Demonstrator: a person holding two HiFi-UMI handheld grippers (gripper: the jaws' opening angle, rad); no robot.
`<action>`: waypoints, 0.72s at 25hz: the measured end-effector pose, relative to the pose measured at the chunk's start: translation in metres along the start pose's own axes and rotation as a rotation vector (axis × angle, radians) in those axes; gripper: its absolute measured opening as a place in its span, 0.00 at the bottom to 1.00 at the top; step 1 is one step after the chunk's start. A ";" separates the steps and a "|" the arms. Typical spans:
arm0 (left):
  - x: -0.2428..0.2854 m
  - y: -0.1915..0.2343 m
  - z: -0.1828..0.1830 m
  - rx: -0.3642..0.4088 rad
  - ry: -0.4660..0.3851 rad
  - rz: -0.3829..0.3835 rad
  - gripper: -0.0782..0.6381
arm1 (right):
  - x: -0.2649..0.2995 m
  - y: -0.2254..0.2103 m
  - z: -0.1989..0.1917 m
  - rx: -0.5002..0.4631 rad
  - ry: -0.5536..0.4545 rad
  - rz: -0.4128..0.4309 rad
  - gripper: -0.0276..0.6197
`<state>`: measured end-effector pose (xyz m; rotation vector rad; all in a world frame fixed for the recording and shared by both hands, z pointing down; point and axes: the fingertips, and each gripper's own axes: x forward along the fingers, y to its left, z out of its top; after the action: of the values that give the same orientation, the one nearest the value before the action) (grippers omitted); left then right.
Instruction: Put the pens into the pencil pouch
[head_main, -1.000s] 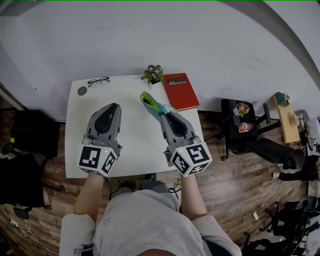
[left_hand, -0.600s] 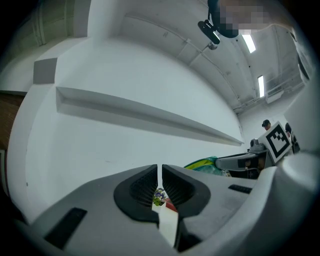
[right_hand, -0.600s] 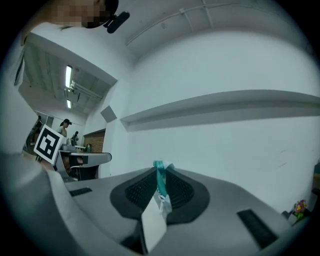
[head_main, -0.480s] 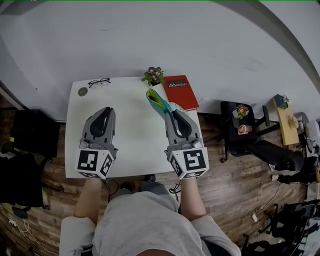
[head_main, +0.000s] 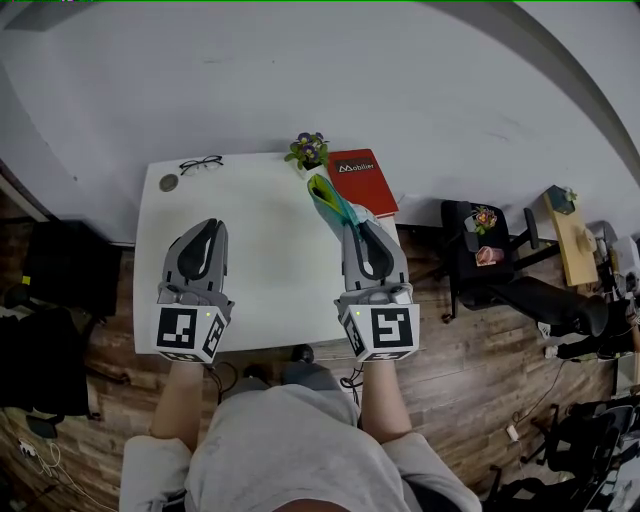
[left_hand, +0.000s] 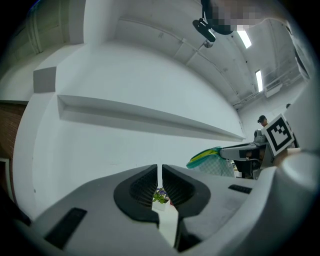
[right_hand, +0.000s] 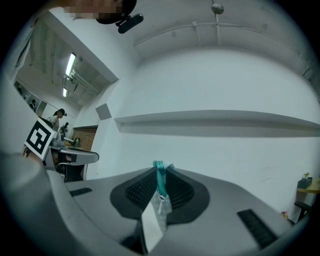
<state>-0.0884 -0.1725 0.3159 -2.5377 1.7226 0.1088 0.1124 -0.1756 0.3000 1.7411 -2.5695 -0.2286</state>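
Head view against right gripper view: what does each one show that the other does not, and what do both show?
Only the head view: glasses, potted flowers and red book on the table. Only the right gripper view: the right tool with jaws pressed on the teal edge of the pencil pouch, and a long wall ledge. Both: the pencil pouch and the right tool.

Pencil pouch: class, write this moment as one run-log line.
pouch: clamped in right gripper, held above table | left gripper: shut, empty | pens: none in view
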 end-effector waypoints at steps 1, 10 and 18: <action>-0.002 0.001 0.001 -0.002 -0.002 0.001 0.18 | -0.003 0.000 0.001 0.000 -0.003 -0.008 0.15; -0.014 -0.001 0.006 -0.001 -0.010 -0.011 0.18 | -0.021 -0.001 0.008 0.013 -0.026 -0.072 0.15; -0.027 -0.002 0.010 0.008 -0.020 -0.027 0.18 | -0.036 0.008 0.012 0.016 -0.032 -0.092 0.15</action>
<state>-0.0963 -0.1457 0.3085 -2.5444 1.6781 0.1254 0.1171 -0.1376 0.2915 1.8784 -2.5233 -0.2408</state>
